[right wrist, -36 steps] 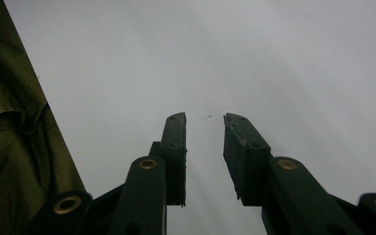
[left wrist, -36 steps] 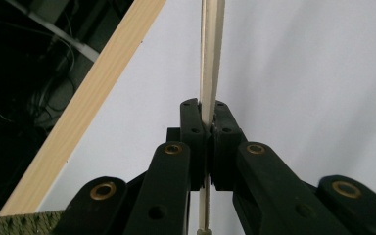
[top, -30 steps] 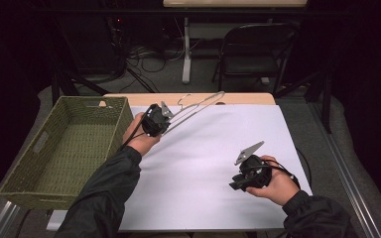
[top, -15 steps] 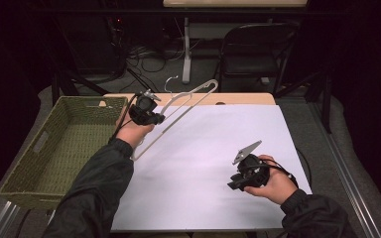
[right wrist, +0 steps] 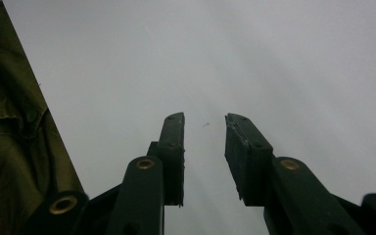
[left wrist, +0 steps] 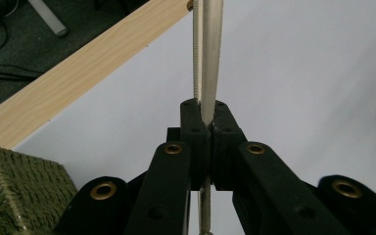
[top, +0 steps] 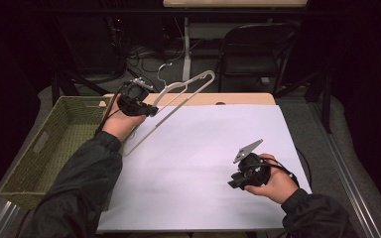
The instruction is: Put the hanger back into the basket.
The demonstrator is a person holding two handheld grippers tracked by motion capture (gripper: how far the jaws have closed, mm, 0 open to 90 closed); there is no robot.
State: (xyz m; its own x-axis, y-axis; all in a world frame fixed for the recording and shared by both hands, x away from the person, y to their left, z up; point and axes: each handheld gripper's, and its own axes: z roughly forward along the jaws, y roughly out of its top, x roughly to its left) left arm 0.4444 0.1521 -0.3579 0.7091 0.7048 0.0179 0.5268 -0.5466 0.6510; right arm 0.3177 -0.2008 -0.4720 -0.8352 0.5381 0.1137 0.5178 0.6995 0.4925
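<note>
Jaws of the left gripper (top: 151, 110) pinch a white hanger (top: 178, 94) by one arm — it hangs tilted above the table's (top: 203, 163) far-left corner, seemingly clear of it. The right gripper (top: 235, 182) rests low with jaws parted — nothing between them.

Wood table (top: 238, 98) w/ a big white sheet (top: 203, 168) on top. Sheet covers nearly all of it, from near edge to almost the far edge; only a thin strip of wood shows along the far edge. Green woven basket (top: 54, 144) sits just beside the table's left edge. Right hand (top: 273, 181) rests on the sheet near the right edge.
</note>
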